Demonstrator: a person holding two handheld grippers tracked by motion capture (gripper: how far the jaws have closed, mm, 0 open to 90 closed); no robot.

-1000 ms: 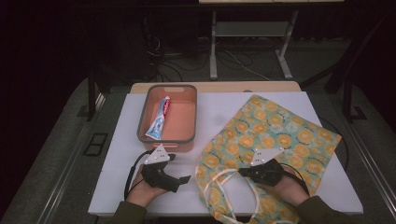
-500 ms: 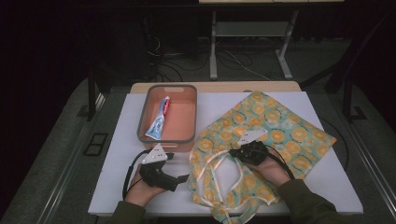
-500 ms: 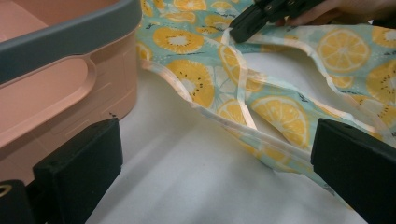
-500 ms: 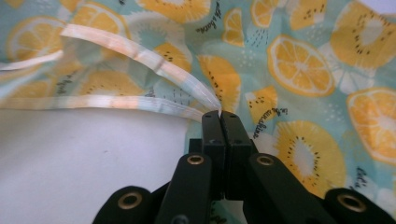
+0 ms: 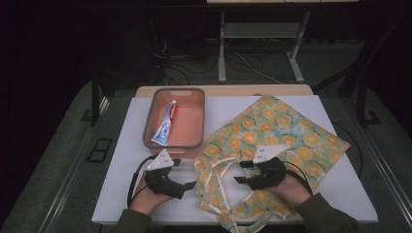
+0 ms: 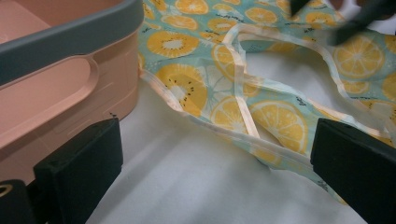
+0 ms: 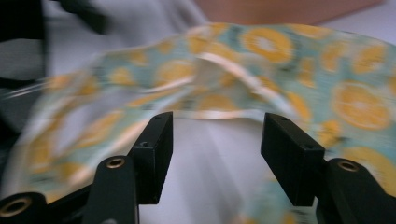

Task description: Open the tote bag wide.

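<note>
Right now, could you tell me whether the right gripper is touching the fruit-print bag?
Apart. In the right gripper view, the right gripper has its jaws open, having just been opening, with white table between them, and the fruit-print bag lies beyond the pads.

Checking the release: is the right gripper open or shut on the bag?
Open. The right gripper has just been opening; its jaws stand apart with nothing between, the fruit-print bag beyond them.
</note>
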